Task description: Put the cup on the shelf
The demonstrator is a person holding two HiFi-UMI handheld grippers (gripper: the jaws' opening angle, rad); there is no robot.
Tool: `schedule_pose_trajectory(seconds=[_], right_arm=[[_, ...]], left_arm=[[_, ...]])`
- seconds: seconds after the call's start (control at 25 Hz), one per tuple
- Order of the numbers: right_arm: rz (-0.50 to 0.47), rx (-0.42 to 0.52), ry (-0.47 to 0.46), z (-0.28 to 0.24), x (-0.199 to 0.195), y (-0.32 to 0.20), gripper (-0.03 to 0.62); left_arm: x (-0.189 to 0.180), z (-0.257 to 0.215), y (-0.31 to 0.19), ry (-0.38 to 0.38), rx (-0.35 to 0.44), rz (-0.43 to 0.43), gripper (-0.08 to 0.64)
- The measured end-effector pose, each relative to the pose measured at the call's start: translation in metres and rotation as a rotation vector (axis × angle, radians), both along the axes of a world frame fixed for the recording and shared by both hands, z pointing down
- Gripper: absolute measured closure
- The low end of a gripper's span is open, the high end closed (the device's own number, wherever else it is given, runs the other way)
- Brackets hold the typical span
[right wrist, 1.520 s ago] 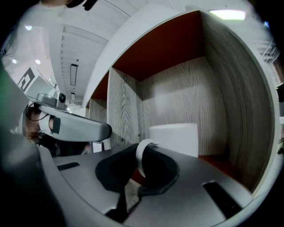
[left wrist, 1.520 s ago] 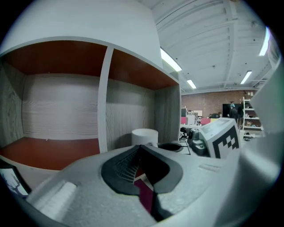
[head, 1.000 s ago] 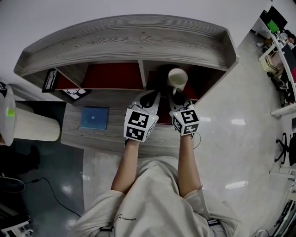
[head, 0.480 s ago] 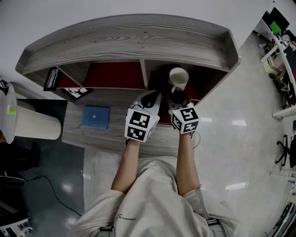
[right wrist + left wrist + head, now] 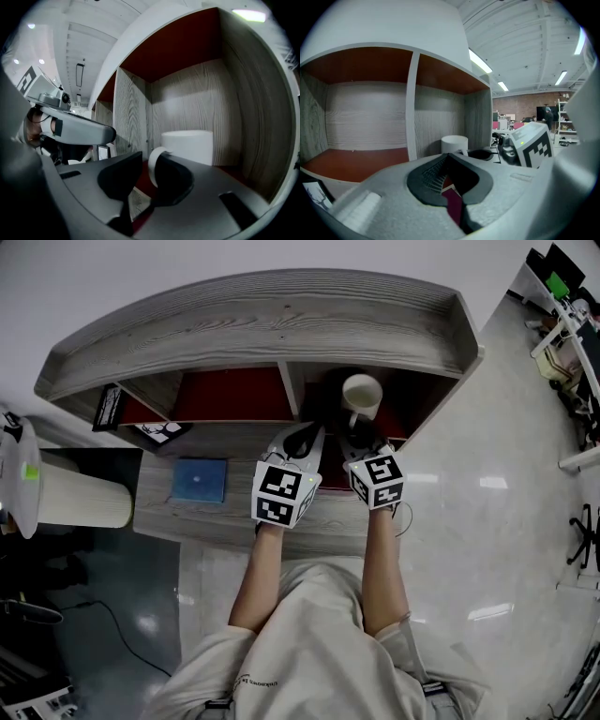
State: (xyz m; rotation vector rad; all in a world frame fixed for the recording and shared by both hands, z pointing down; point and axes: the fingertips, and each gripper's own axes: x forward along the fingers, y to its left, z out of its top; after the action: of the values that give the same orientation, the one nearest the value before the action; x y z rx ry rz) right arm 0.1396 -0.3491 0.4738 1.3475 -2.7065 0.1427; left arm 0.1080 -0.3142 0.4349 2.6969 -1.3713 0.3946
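White ceramic cup (image 5: pixel 361 395) is inside the right-hand compartment of the grey wood-grain shelf (image 5: pixel 272 324). Your right claw (image 5: pixel 149 163) is narrowly parted around the cup's handle, which lies against one jaw and clear of the other. Your left claw (image 5: pixel 449 156) is closed on nothing, just beside the right one.

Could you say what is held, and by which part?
The left gripper holds nothing. The right gripper straddles the handle of the cup; whether it clamps cannot be told.

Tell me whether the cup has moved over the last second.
No. The cup stays in the right compartment of the shelf, same gap from the divider.
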Motion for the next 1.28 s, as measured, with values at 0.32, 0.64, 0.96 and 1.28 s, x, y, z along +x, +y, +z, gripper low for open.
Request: schedule_pose_trajectory(seconds=[0.32,0.64,0.96,1.28], right_arm=[[0.028,0.006,0.007,0.0,0.006,0.003,0.512],[0.02,-0.003,-0.013,-0.001,0.003,0.004,0.512],[-0.006,-0.014,0.009,0.0,-0.001,0.001,0.512],[0.022,-0.001,0.049,0.001,0.01,0.007,0.512]], left_arm=[[0.004,-0.001,0.005,-0.001,0.005,0.011,0.551],[0.003,0.002,0.006,0.005,-0.003,0.008,0.551],[-0.002,-0.004,0.002,0.022,0.003,-0.003,0.551],[0.018,0.003,0.001,0.03,-0.014,0.044,0.551]])
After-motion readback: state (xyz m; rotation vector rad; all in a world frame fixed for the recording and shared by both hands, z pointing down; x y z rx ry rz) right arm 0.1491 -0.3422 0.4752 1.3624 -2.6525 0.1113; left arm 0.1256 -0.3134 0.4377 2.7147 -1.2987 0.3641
